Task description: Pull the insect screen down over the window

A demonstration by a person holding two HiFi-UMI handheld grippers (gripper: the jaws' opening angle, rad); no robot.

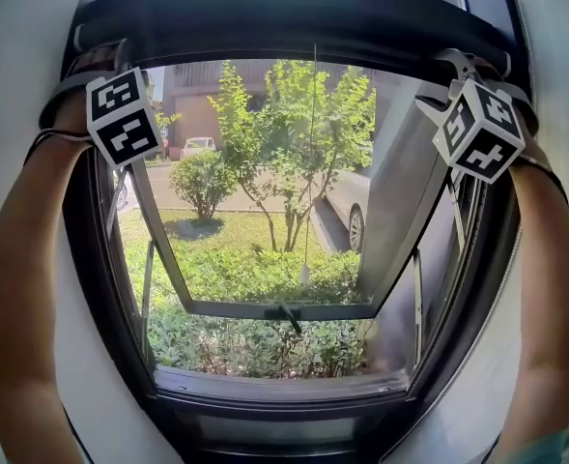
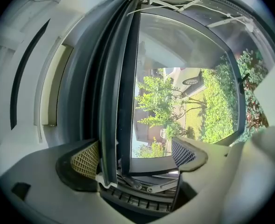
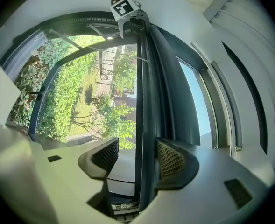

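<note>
The insect screen's dark pull bar (image 1: 294, 22) lies across the top of the window, rolled up high. My left gripper (image 2: 135, 155) reaches the bar's left end. Its jaws stand wide open around the bar's edge (image 2: 107, 101), which runs close beside the left pad (image 2: 86, 158). My right gripper (image 3: 138, 157) is at the bar's right end, open, with the bar's edge (image 3: 144, 101) between the pads, near the right pad (image 3: 170, 160) and clear of the other. In the head view only the marker cubes (image 1: 123, 119) (image 1: 479, 129) show; the jaws are hidden.
The glass sash (image 1: 274, 307) is swung outward, with its handle (image 1: 289, 315) at the lower edge. A thin cord (image 1: 310, 162) hangs from the bar down the middle. Outside are trees, a lawn and a parked car (image 1: 347, 196). The dark window frame (image 1: 265, 385) rings the opening.
</note>
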